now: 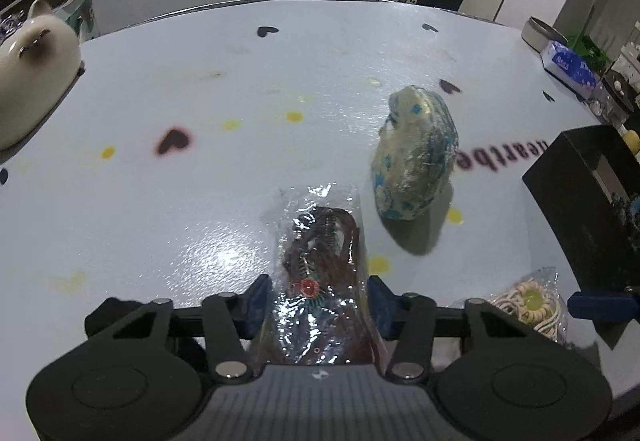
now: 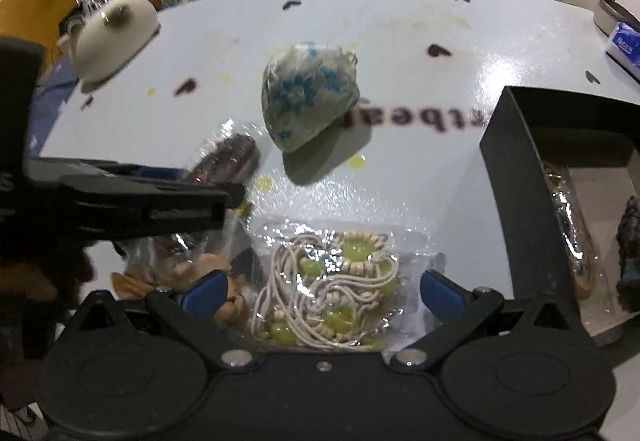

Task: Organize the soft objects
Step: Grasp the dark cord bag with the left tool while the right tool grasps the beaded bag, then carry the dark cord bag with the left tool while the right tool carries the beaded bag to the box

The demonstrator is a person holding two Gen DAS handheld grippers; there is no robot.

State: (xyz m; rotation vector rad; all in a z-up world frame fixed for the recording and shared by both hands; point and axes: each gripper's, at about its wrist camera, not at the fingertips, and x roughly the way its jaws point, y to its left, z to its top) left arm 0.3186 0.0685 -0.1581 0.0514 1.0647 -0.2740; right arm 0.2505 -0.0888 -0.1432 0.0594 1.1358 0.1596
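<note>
A: What was seen on the pale table [image 1: 200,201] with the little hearts?

B: The left gripper [image 1: 318,301] was closed on a crinkly bag of dark cords [image 1: 320,253]. The right gripper [image 2: 322,291] was held open around a bag of pale cords and green beads [image 2: 332,289], not yet squeezed.

A: How would the bags be handled?

B: They were judged light, soft and slippery, best pinched at the thick middle. A flowered pouch [image 2: 308,97] was left further off, and the black box [image 2: 520,177] was found on the right.

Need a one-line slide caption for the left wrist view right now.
Left gripper jaws closed on a clear-wrapped dark packet, blue-flowered bundle beyond on the heart-print table.
</note>
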